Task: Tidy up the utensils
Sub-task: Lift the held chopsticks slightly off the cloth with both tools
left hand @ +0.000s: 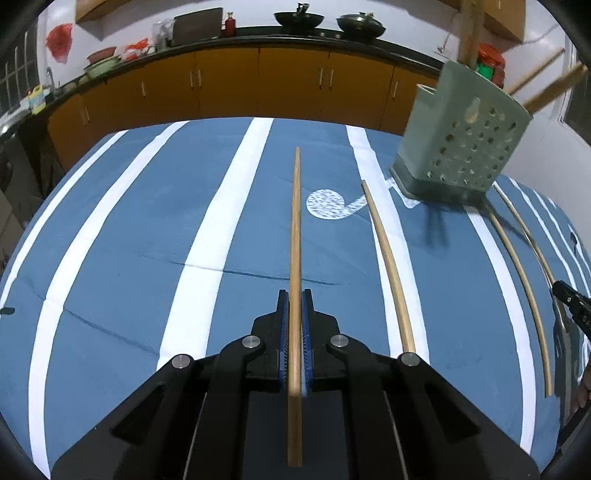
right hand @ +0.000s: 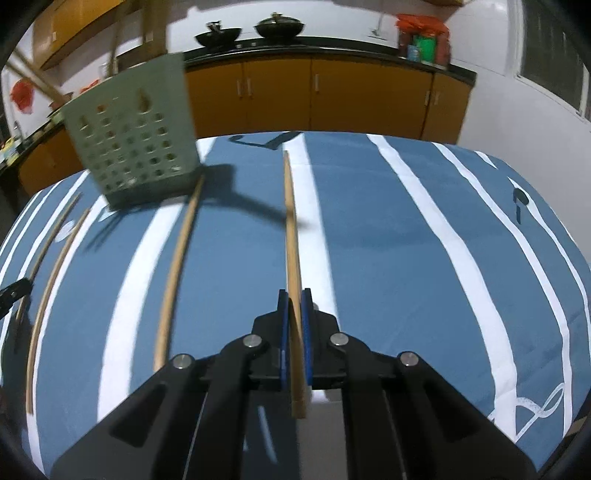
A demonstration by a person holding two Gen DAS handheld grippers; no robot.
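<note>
My left gripper (left hand: 294,295) is shut on a wooden chopstick (left hand: 295,229) that points straight ahead over the blue striped tablecloth. My right gripper (right hand: 294,295) is shut on another wooden chopstick (right hand: 290,221), also pointing ahead. A green perforated utensil holder (left hand: 461,144) stands at the far right in the left wrist view and at the far left in the right wrist view (right hand: 133,140); several chopsticks stick out of its top. Loose chopsticks lie on the cloth: one (left hand: 388,266) right of my left gripper, others (left hand: 524,280) further right, and one (right hand: 177,266) left of my right gripper.
The table with its blue cloth and white stripes (left hand: 207,243) fills both views. Orange kitchen cabinets (left hand: 229,85) with a dark counter, woks (left hand: 299,18) and containers stand behind the table. The other gripper's tip shows at the right edge (left hand: 570,299).
</note>
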